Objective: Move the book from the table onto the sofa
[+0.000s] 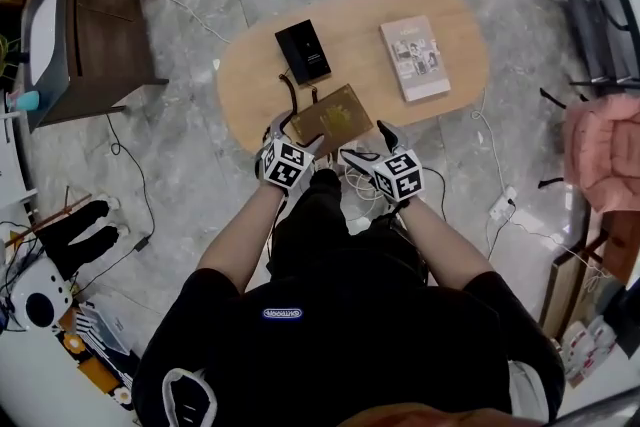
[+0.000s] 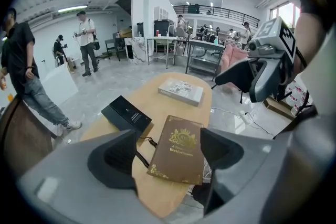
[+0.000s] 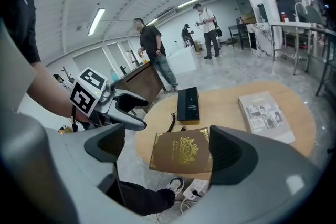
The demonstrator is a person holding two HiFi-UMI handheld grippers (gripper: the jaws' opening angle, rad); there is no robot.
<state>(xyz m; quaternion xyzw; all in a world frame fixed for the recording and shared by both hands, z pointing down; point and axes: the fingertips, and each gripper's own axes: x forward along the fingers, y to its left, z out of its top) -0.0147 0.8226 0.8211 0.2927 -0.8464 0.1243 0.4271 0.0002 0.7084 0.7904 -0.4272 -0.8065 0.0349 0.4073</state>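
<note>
A brown book with a gold crest (image 1: 333,115) lies at the near edge of the oval wooden table (image 1: 460,25), its near edge overhanging a little. My left gripper (image 1: 292,137) is open just before the book's left corner. At the book's right corner my right gripper (image 1: 368,147) is open too. The left gripper view looks along my left gripper (image 2: 168,157) at the brown book (image 2: 178,149), which lies on the table beyond the jaws. The right gripper view shows the same book (image 3: 181,150) ahead of my right gripper (image 3: 170,152). Neither gripper holds anything.
A black box (image 1: 303,51) with a coiled cable (image 1: 290,95) and a pale book (image 1: 414,57) lie farther back on the table. A dark wooden desk (image 1: 100,30) stands left, a pink seat (image 1: 600,150) right. A power strip (image 1: 500,205) and cords lie on the floor. People stand beyond.
</note>
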